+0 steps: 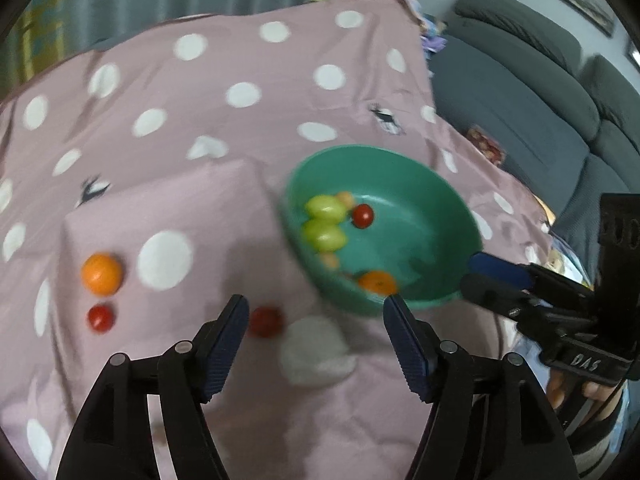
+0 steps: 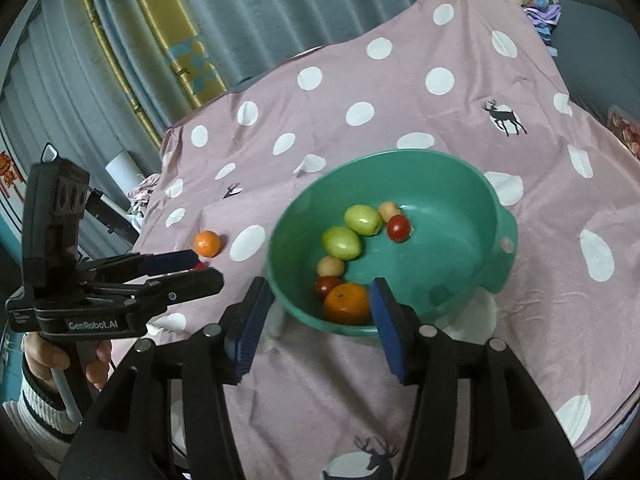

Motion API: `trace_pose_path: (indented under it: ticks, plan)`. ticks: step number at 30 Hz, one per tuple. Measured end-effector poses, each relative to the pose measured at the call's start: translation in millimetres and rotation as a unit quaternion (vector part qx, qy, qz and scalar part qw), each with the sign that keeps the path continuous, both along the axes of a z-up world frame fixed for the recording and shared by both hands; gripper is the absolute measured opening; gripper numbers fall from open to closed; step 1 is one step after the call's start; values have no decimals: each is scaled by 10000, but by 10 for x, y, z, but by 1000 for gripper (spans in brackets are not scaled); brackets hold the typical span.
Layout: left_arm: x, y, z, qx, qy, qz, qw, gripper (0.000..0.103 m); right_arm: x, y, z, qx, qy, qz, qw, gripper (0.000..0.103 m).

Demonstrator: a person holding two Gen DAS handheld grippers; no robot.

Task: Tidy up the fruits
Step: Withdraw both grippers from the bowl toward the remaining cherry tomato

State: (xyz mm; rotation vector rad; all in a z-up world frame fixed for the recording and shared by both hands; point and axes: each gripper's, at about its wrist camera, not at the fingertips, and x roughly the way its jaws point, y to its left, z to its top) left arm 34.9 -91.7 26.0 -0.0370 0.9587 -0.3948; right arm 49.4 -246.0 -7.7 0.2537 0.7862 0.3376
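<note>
A green bowl [image 1: 420,216] [image 2: 460,232] sits on the pink dotted cloth. It holds two green fruits [image 2: 352,232], an orange [image 2: 346,303], two red tomatoes [image 2: 399,228] and two small pale fruits [image 2: 331,267]. On the cloth to its left lie an orange [image 1: 101,273] [image 2: 207,243] and two red tomatoes [image 1: 266,321], [image 1: 100,318]. My left gripper [image 1: 316,308] is open and empty, just above the nearer tomato. My right gripper [image 2: 320,292] is open and empty at the bowl's near rim, over the orange inside.
The pink dotted cloth [image 1: 200,100] drapes over the table, with a raised fold under the loose fruits. A grey sofa [image 1: 540,100] stands to the right. Curtains [image 2: 160,40] hang behind the table.
</note>
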Motion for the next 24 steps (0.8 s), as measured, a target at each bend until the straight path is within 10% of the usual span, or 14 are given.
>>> trace_pose_path:
  ticks: [15, 21, 24]
  plan:
    - [-471, 1398, -193, -1633, 519, 1708, 9703, 81, -120, 764, -46, -263, 231, 983, 9945, 57]
    - [-770, 1721, -75, -2351, -354, 2037, 9497, 101, -106, 1021, -160, -368, 400, 1220, 9910, 57]
    - [-842, 1746, 2, -2253, -732, 1818, 9544, 102, -84, 1080, -226, -424, 482, 1224, 9904, 57]
